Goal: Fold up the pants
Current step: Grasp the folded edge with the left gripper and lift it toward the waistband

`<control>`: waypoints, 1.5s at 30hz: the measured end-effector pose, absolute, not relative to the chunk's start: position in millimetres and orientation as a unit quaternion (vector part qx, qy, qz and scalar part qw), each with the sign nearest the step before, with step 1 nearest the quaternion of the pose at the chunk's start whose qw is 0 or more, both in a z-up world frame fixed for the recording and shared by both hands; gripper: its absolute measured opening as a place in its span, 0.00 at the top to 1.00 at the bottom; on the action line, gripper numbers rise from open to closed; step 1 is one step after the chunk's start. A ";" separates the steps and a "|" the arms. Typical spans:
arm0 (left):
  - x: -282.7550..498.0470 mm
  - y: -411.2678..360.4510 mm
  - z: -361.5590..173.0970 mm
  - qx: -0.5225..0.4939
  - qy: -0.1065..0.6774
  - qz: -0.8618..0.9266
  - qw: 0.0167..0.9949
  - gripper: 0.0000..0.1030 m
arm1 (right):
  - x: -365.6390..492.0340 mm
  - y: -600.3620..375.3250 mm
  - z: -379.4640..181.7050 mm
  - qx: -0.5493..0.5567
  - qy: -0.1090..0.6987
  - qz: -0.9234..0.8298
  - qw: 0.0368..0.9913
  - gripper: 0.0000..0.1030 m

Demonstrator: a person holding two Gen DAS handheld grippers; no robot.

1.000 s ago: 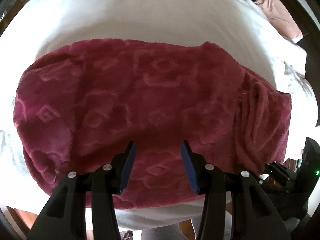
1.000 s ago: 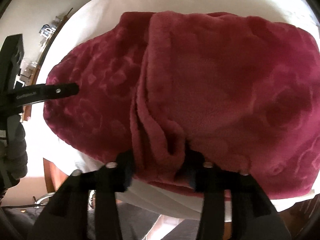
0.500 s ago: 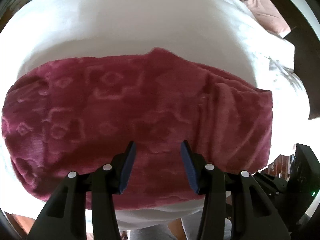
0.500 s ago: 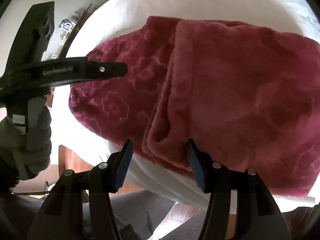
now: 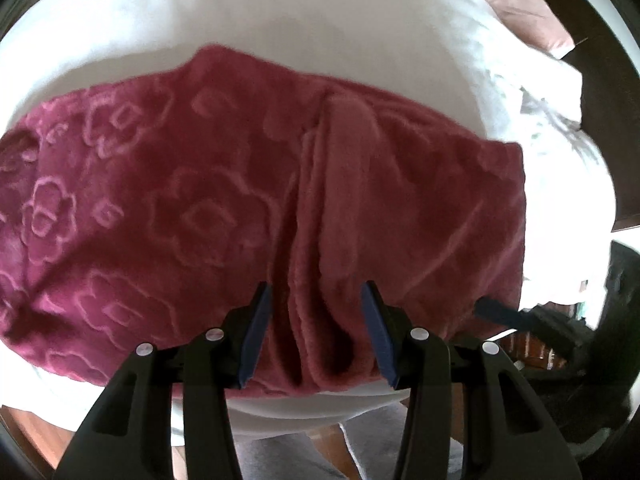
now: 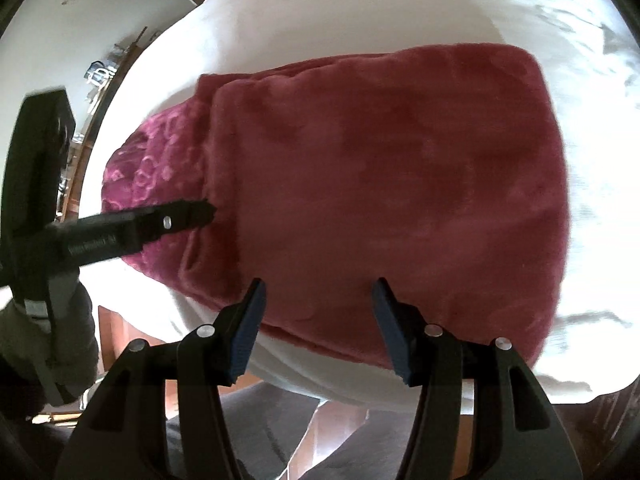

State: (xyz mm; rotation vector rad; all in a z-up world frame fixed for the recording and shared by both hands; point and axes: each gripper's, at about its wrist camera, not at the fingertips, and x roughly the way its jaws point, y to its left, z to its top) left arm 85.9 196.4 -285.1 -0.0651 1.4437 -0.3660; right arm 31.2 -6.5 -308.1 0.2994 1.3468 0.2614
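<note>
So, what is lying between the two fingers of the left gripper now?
In the left wrist view, a raised fold of the red fleece pants runs up between the open fingers of the left gripper. The pads are not pressing it.

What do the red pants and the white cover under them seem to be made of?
The red pants look like thick plush fleece: a soft, matte, fuzzy pile with flower shapes pressed into it, and folds that stay rounded. The white cover under them looks like smooth woven cloth, probably cotton, matte with fine creases; glare hides its weave, so this is uncertain.
</note>
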 end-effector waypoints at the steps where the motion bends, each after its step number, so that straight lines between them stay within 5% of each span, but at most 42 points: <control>1: 84.1 194.8 -290.1 -0.019 0.658 -0.158 0.736 0.54 | 32.6 -10.9 -309.5 0.136 0.620 0.119 0.764 0.45; 10: 82.4 203.4 -329.3 -0.019 0.658 -0.086 0.747 0.37 | 37.3 -20.8 -310.9 0.097 0.622 0.138 0.765 0.45; 22: 69.1 260.0 -300.5 -0.123 0.633 -0.038 0.764 0.34 | 49.3 -3.5 -307.6 0.068 0.620 0.176 0.761 0.45; 45: 65.7 542.2 -283.3 -0.290 0.546 0.141 0.773 0.34 | 90.8 105.6 -312.9 0.041 0.642 0.184 0.743 0.39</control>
